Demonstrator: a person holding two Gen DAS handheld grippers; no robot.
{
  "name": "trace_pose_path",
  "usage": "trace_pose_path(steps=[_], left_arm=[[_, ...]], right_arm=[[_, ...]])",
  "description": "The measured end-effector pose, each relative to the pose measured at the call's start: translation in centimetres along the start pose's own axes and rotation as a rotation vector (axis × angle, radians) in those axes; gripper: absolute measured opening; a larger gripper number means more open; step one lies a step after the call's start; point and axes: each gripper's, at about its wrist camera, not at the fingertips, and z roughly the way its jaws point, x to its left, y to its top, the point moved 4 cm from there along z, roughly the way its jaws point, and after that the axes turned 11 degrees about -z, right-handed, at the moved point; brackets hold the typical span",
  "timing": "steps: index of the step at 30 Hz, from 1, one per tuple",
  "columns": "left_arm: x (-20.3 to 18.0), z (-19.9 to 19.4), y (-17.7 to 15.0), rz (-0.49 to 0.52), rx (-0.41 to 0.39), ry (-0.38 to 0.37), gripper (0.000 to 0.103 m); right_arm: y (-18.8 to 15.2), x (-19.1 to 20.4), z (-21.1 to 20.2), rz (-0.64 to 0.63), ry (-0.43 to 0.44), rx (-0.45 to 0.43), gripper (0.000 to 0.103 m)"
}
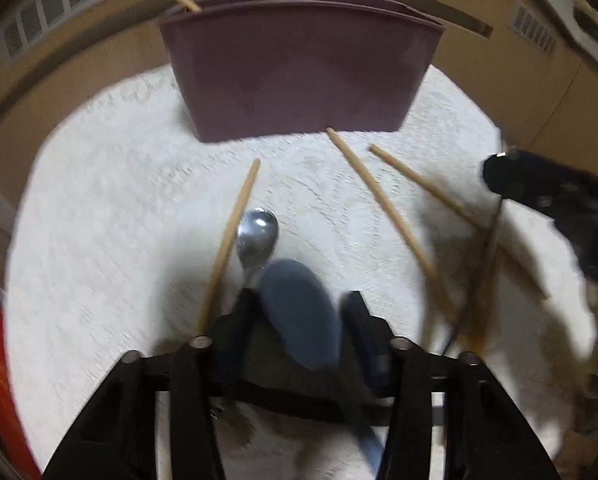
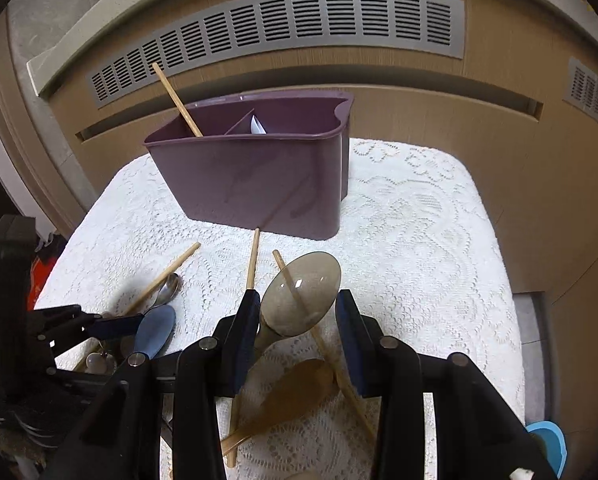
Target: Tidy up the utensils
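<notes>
A purple utensil caddy [image 2: 259, 184] stands at the back of the table, with one chopstick [image 2: 177, 100] leaning in its left compartment; it also shows in the left wrist view [image 1: 299, 76]. My left gripper [image 1: 299, 312] is open around a blue spoon [image 1: 299, 312], beside a metal spoon [image 1: 257, 236] and a chopstick [image 1: 231, 240]. My right gripper [image 2: 297, 310] is open over a translucent grey spoon [image 2: 299, 292] that lies on a chopstick [image 2: 323, 344]. An amber spoon [image 2: 291, 392] lies below it.
A white lace cloth [image 2: 419, 240] covers the table. More chopsticks [image 1: 379, 200] lie loose on it. A wooden wall with vent grilles [image 2: 299, 20] stands behind the caddy. A light blue object [image 2: 551, 448] sits at the right edge.
</notes>
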Motion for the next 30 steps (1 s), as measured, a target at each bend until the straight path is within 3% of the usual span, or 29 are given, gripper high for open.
trace_pose_path(steps=[7,13,19,21,30], left_arm=[[0.7,-0.5,-0.2,-0.068,-0.012,-0.034,0.037],[1.1,-4.4,-1.1,-0.100,-0.119,-0.076,0.033],[2.4,-7.7,-1.7,-0.138,-0.189,-0.117,0.030],[2.6,-8.4,-1.7,-0.144,-0.201,-0.128,0.014],[4.0,-9.6,-1.9,-0.174,-0.241,-0.150,0.014]], right_arm=[[0.0,0.7,-1.6,0.027,0.023,-0.042,0.030],[0.3,1.8,-3.5,-0.026,0.016,-0.074,0.026],[-0.6,1.7,-3.5,-0.005,0.058,-0.053,0.024],[-0.9,1.5,-3.4,0.006,0.070,-0.044,0.024],[-2.2,0.5,-4.5,0.040,0.109,-0.029,0.023]])
